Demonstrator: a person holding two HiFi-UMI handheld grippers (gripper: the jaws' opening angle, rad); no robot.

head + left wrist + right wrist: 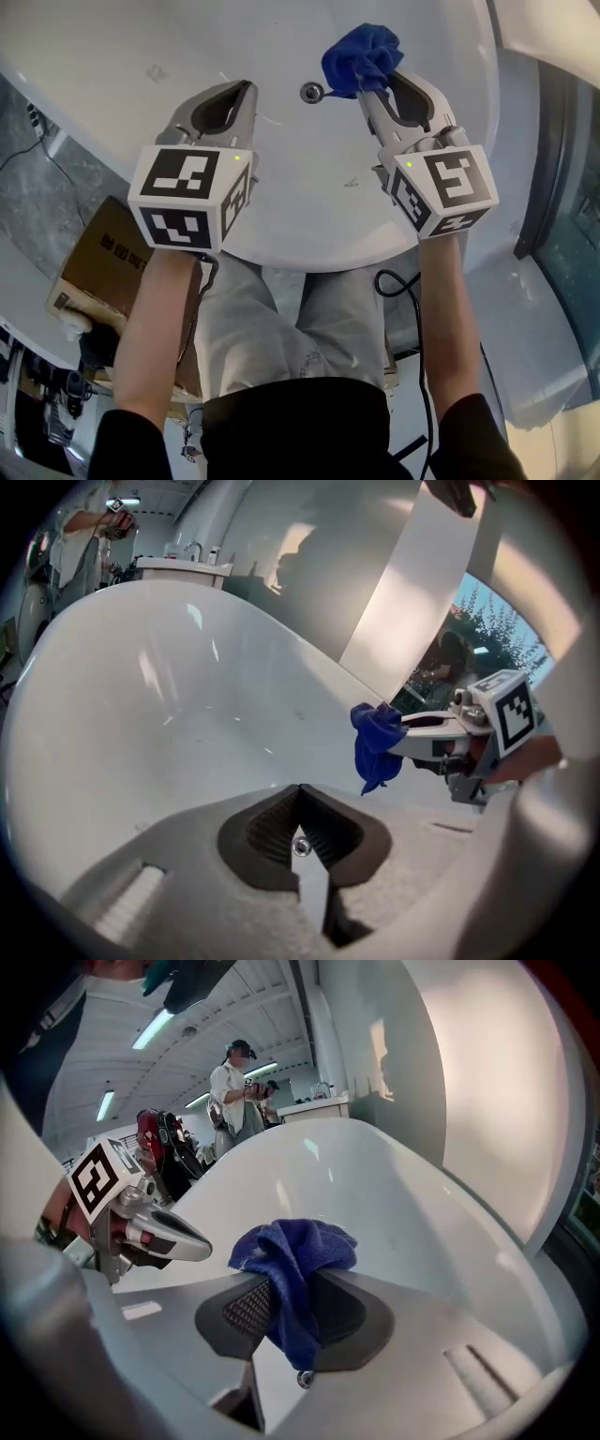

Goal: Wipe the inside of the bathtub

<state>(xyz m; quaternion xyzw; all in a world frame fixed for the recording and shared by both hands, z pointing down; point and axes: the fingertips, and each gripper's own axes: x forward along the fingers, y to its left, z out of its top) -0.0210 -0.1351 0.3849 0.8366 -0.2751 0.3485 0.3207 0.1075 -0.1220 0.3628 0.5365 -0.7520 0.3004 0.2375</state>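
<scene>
A white bathtub [122, 56] fills the top of the head view, its metal drain [312, 92] between the two grippers. My right gripper [367, 86] is shut on a bunched blue cloth [361, 56], held above the tub floor just right of the drain. The cloth [295, 1260] hangs out of the pinched jaws in the right gripper view, and shows as a blue wad [377, 742] in the left gripper view. My left gripper [246, 89] hovers over the tub left of the drain, jaws shut with nothing between them [300, 799].
A cardboard box [103, 258] sits on the floor at the lower left beside the tub's rim [319, 258]. A black cable [398, 291] hangs under the right arm. A glass panel [572, 244] stands at the right. A person [234, 1087] stands far behind the tub.
</scene>
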